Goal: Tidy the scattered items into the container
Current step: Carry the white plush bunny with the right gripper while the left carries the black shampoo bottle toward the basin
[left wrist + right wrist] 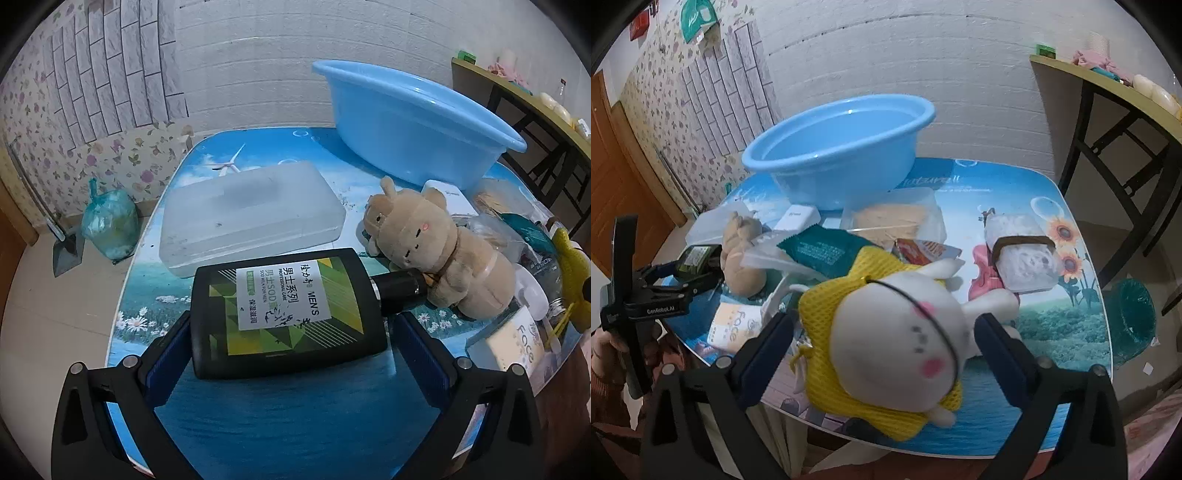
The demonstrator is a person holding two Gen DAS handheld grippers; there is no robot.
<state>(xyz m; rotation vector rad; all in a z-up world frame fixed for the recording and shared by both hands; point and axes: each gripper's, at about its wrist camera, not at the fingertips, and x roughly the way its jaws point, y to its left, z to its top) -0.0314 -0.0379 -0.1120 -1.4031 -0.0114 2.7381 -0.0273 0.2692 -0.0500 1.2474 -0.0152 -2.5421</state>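
Note:
The blue basin point(413, 122) stands at the table's far side; it also shows in the right wrist view point(842, 147). My left gripper point(291, 343) is open around a black men's lotion bottle point(284, 310) lying flat on the table, with small gaps at both pads. My right gripper point(884, 339) is shut on a white plush rabbit in a yellow mesh dress point(894, 343), its pads pressing both sides. A beige plush bear point(432, 243) lies at the bottle's cap; the right wrist view shows the bear too point(742, 254).
A clear plastic lid point(251, 218) lies left of the basin. A teal packet point(827, 251), a face-cream box point(733, 325), a white charger point(798, 218), a noodle tub point(897, 221) and a banded box point(1023, 254) crowd the table point(1052, 325). A side table point(1108, 96) stands at the right.

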